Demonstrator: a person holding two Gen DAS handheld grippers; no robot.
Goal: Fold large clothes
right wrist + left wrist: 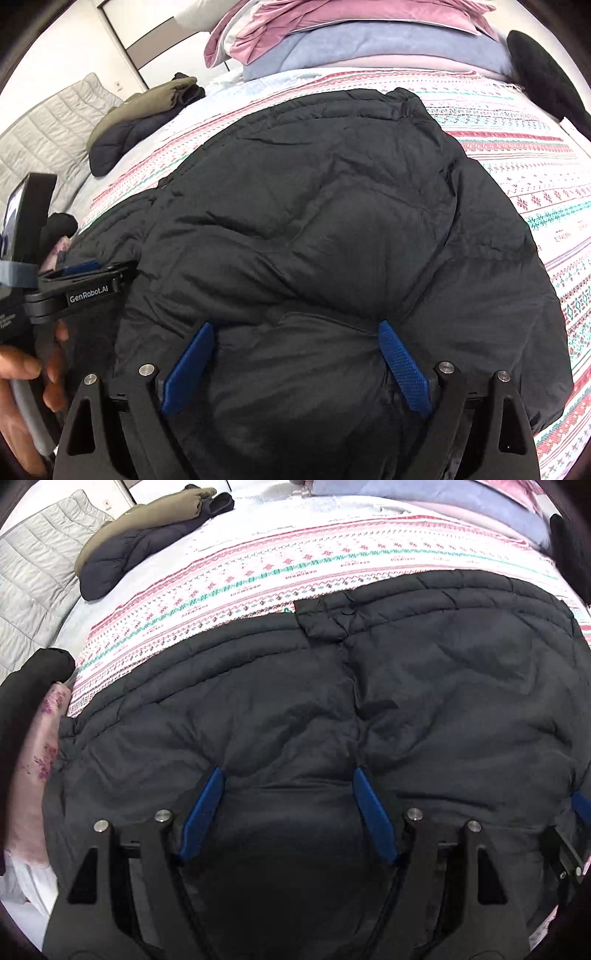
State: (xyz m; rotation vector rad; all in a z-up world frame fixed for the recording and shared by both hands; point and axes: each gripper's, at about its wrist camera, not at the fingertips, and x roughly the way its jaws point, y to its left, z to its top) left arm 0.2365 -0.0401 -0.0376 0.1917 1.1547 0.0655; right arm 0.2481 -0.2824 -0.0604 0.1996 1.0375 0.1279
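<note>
"GenRobot.AI" is printed on the left gripper (79, 266), which shows at the left edge of the right wrist view. Its jaws are spread over the black puffer jacket (369, 709) lying on the patterned bedspread (258, 576). The right gripper (297, 325) gapes wide over the jacket, seemingly pressing into the padding.

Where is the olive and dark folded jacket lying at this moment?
In both wrist views the folded olive and dark jacket lies upper left on the patterned bedspread, apart from the black puffer jacket, beside the grey quilt.
</note>
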